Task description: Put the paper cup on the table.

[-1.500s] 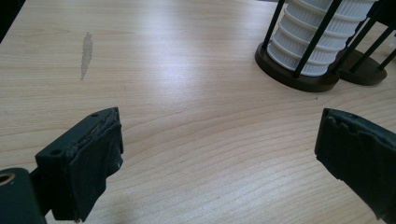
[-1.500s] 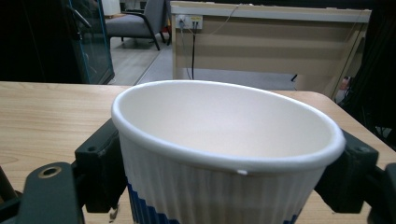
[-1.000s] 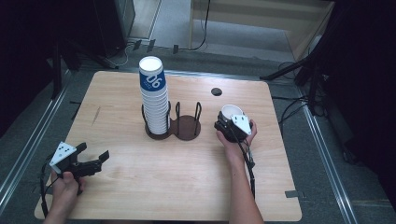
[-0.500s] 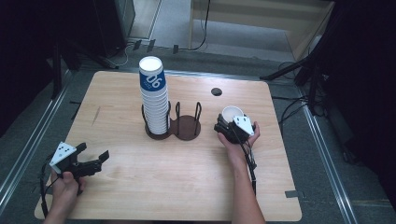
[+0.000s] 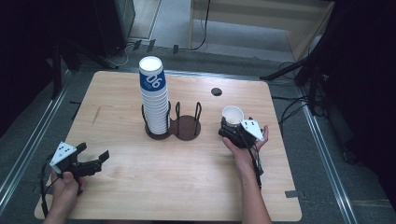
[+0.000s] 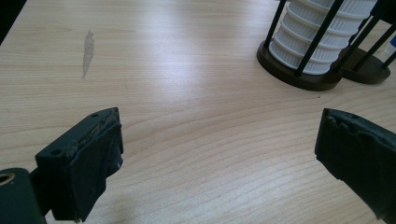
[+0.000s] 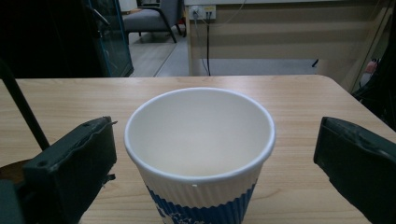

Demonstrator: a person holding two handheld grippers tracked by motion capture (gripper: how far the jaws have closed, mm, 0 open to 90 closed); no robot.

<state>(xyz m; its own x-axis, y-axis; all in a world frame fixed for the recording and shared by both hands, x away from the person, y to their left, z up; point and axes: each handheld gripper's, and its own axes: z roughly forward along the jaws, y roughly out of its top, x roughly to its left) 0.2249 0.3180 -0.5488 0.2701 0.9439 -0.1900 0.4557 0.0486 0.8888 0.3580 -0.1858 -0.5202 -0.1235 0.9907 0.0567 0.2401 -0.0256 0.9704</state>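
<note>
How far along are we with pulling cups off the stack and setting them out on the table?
Done: one single cup stands upright on the table, right of the holder. In hand: the right gripper has just been opening its jaws; they flank the cup with gaps either side, so it is released. The left gripper is open over bare wood. Left: the tall cup stack sits in the holder's left ring.

Cup stack (image 5: pixel 155 95) in holder (image 5: pixel 173 125)

High view overlooks table (image 5: pixel 187 186); gripper views skim it closely.
</note>
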